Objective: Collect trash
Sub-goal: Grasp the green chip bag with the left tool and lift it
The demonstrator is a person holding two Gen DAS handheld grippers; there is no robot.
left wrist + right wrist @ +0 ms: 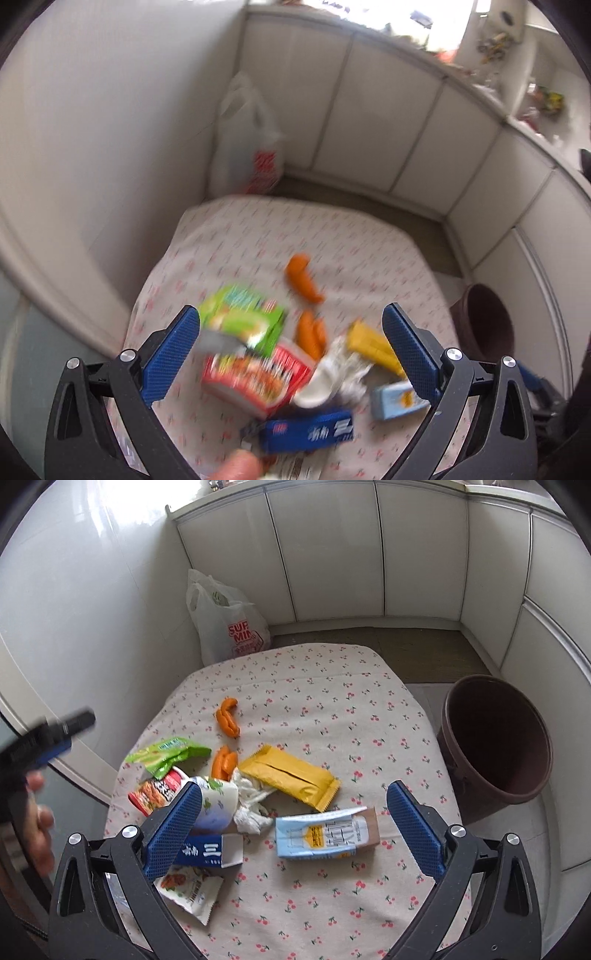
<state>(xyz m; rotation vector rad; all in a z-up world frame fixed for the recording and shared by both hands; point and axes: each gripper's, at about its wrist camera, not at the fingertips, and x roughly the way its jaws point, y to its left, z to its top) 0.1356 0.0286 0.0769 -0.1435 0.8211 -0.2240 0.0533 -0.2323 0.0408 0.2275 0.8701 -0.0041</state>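
Trash lies on a cherry-print tablecloth point(332, 709): a light blue carton point(325, 836), a yellow wrapper point(291, 775), a dark blue carton point(210, 853), a green packet point(166, 755), a red noodle cup point(155, 790), a white cup point(218, 805), crumpled tissue point(251, 812), orange peels point(227, 722) and a snack wrapper point(192, 890). My right gripper point(291, 823) is open above the light blue carton. My left gripper point(291, 350) is open over the blurred pile, near the red cup point(255, 376) and green packet point(243, 317). It also shows at the left edge of the right wrist view point(55, 738).
A brown bin point(495, 742) stands on the floor right of the table; it also shows in the left wrist view point(484, 317). A white shopping bag point(229, 624) leans in the far corner. White cabinets point(369, 554) line the back and right walls.
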